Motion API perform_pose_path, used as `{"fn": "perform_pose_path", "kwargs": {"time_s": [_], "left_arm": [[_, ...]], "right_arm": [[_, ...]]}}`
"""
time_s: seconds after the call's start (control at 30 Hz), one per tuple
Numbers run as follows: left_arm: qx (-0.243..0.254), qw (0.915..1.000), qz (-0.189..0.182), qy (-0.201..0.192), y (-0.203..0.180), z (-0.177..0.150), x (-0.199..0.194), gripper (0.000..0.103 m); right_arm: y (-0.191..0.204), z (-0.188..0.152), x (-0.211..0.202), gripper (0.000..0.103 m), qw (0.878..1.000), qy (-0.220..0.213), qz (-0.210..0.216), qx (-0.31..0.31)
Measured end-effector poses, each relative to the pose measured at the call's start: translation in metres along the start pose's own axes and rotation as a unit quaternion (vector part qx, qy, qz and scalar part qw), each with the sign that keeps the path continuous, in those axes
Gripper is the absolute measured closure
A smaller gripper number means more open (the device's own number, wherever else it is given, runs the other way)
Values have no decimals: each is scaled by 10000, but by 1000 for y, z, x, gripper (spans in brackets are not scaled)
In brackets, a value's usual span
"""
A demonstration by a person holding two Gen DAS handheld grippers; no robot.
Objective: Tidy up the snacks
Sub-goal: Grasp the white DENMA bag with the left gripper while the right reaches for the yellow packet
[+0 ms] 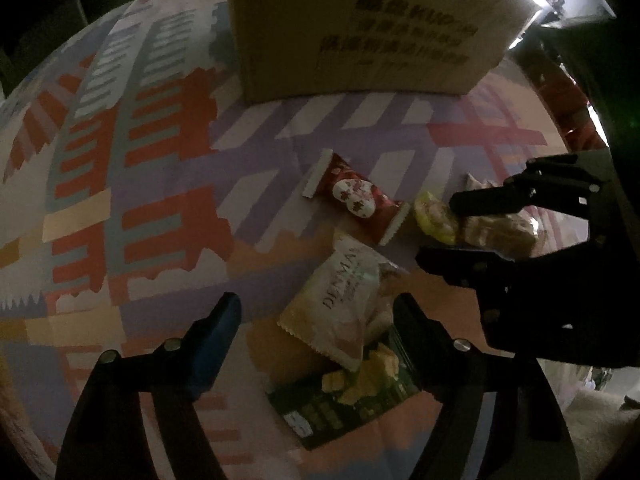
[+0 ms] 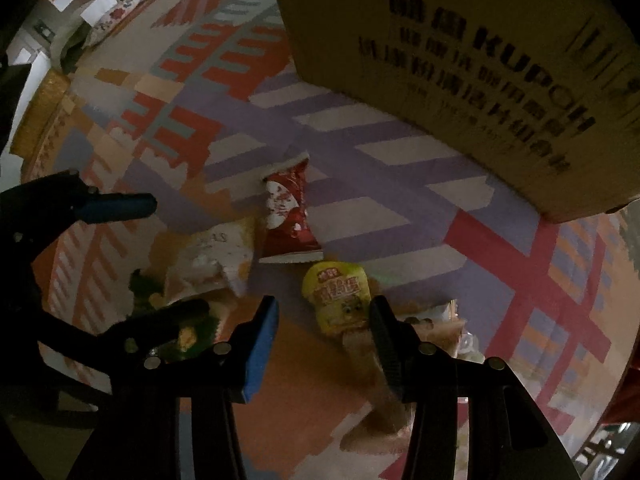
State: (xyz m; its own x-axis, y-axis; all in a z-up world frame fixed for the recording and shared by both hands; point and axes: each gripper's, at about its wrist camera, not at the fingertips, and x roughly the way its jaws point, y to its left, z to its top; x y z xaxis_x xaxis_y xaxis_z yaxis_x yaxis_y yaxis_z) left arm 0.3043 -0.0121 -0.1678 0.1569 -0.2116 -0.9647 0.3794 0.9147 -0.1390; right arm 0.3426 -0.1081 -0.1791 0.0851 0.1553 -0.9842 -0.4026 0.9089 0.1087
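With both sets of fingers standing apart and empty, the left gripper (image 1: 316, 320) is straddling the white packet (image 1: 340, 304) on the bench (image 1: 160, 240) while the right gripper (image 2: 324, 340) is flanking the yellow packet (image 2: 338, 300); each should be closing squarely on one packet only.

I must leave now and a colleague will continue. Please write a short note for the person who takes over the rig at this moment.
Left tool: open, over the white packet and green packet, gripping nothing.
Right tool: open, around the yellow packet and a tan one; pads not pressing.
Red packet lies loose on the patterned cloth, in front of the cardboard box.
Done: nothing visibly sorted.
Left: all five snacks.
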Motion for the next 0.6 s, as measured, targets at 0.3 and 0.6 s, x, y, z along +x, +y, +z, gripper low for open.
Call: {"fn": "perform_pose_path", "kwargs": {"time_s": [0.3, 0.6], "left_arm": [[-159, 9996, -199, 149, -1, 4, 13, 42], [-156, 9997, -176, 39, -8, 5, 15, 50]], "right_arm": [[-6, 1, 7, 73, 9997, 18, 105, 213], [3, -2, 1, 83, 9996, -182, 36, 205]]}}
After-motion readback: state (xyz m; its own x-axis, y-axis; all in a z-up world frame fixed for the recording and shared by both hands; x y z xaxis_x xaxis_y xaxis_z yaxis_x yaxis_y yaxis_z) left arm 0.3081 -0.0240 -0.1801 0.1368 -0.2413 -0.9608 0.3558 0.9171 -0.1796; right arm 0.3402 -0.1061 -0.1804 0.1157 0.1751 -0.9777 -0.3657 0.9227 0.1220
